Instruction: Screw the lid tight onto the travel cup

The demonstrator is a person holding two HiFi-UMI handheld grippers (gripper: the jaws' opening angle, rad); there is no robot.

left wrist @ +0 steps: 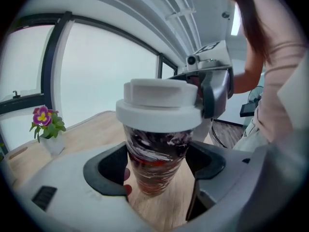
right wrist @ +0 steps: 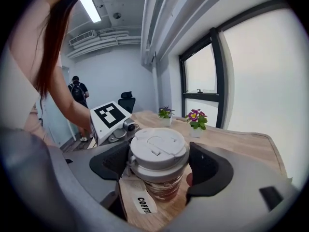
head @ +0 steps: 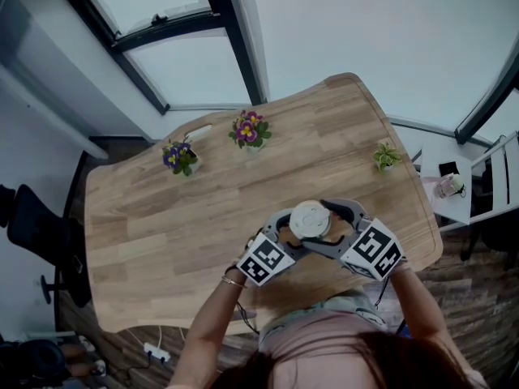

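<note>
Travel cup (right wrist: 164, 190) stands near the worktop's (head: 162, 217) front edge, on the person's side, w/ white lid (right wrist: 158, 151) already seated on top & looking level. Left gripper (left wrist: 157, 170) pinches the cup body below the lid; right gripper (right wrist: 159, 166) clamps the lid rim. Probably mid-tightening; can't tell how tight the thread is. Cup: clear tapered wall, dark swirl pattern, reddish lower down. Lid has a flip tab, and a "COFFEE" tag (right wrist: 141, 204) hangs at the side.
</note>
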